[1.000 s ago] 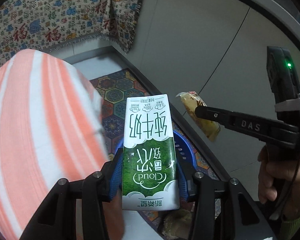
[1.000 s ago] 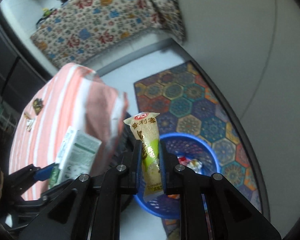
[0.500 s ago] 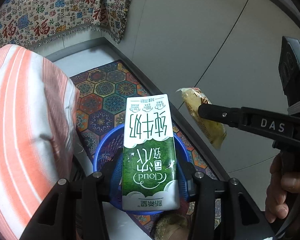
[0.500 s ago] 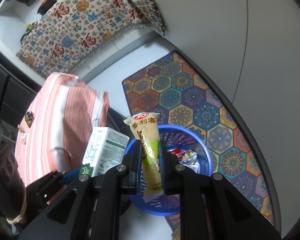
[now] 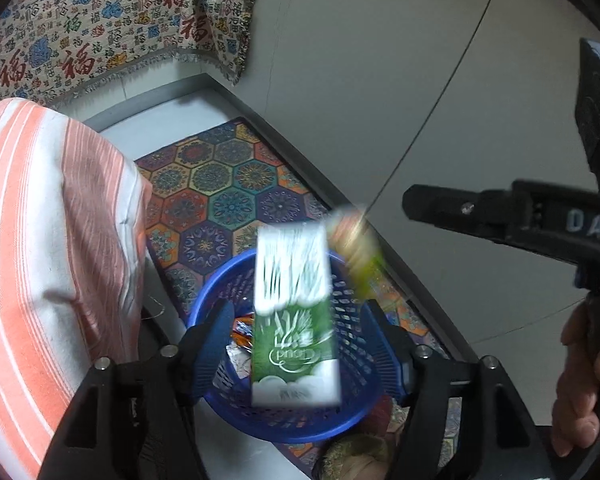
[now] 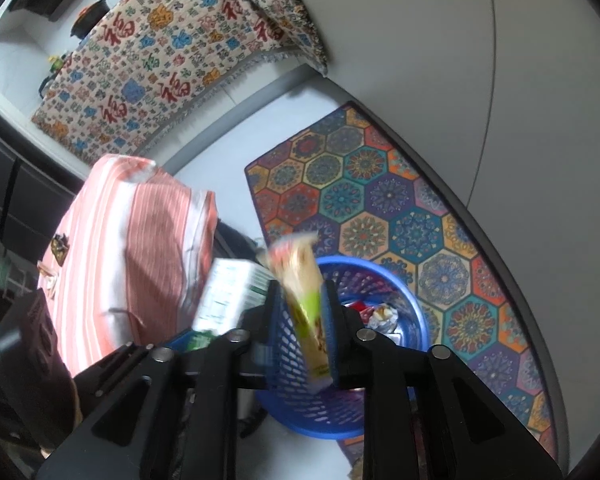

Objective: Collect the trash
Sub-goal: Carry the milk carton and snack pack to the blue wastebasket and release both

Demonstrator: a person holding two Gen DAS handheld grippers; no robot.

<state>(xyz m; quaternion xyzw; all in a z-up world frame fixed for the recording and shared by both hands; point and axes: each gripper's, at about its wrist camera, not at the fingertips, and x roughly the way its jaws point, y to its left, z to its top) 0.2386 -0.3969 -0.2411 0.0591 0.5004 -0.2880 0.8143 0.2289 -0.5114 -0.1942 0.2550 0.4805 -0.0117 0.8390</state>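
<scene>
Two motion-blurred items, green-white milk carton (image 5: 295, 320) and yellow snack packet (image 6: 306, 300), sit loose between just-spreading fingers (image 5: 214, 344).

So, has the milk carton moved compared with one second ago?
Yes. The left gripper's jaws have just been opening, and the milk carton, blurred, has slid out from between them toward the blue basket below.

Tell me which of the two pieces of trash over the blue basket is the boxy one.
The green-and-white milk carton between the left gripper's open jaws; the other, at the right gripper, is a slim yellow snack packet.
</scene>
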